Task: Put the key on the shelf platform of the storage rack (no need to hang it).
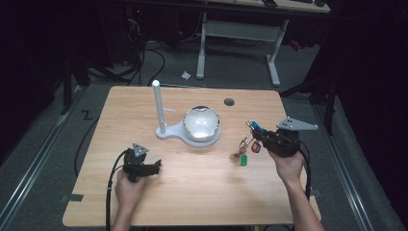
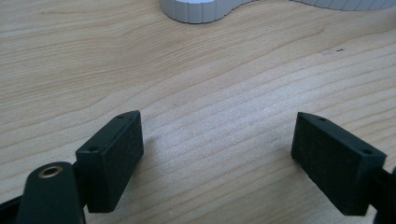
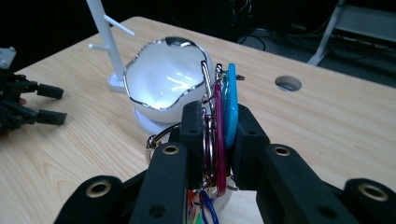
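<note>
A bunch of keys with coloured tags hangs above the table at the right, its green tag lowest. My right gripper is shut on the bunch; in the right gripper view its jaws press on a blue tag, a magenta tag and a metal ring. A white stand with a tall post and a shiny white bowl sits mid-table, left of the keys. Near the front left, my left gripper rests low with its jaws wide open over bare wood, nothing between them.
The wooden table has a round cable hole at the back right. The post carries short side pegs. Behind the table stand a white desk frame and cables on the grey floor.
</note>
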Available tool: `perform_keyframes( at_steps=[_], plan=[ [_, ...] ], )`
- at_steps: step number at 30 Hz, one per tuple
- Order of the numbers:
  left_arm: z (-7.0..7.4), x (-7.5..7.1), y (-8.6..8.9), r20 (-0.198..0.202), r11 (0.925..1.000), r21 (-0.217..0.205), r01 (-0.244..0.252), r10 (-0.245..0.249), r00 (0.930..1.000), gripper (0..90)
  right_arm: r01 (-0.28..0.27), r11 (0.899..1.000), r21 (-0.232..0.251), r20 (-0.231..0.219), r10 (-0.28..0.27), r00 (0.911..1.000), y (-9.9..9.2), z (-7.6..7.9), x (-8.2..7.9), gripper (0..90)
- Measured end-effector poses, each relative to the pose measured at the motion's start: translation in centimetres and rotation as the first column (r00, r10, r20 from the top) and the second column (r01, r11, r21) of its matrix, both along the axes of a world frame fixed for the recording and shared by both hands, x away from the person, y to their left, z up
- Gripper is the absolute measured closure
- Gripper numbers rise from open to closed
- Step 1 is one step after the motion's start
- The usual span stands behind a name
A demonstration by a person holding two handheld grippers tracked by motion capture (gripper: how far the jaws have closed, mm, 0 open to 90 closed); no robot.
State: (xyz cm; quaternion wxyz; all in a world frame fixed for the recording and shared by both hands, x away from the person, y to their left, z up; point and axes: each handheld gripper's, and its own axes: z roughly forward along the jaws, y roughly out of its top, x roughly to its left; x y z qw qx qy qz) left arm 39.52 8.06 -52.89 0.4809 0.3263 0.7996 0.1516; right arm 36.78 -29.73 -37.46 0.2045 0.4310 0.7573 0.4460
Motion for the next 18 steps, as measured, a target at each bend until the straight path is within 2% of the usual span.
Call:
perform_keyframes(
  at_steps=[9,18],
  plan=[
    [0.0,0.0,0.0,-0.001,1.0000,-0.002,-0.001,0.001,1.0000,17.2,-0.025,1.000,0.004,0.029,0.025,0.9993,0.6,1.9,0.3,78.0],
    [0.0,0.0,0.0,-0.001,1.0000,-0.002,-0.001,0.001,1.0000,17.2,-0.060,0.998,-0.015,0.051,0.061,0.9968,1.8,3.8,1.1,77.9]
  ],
)
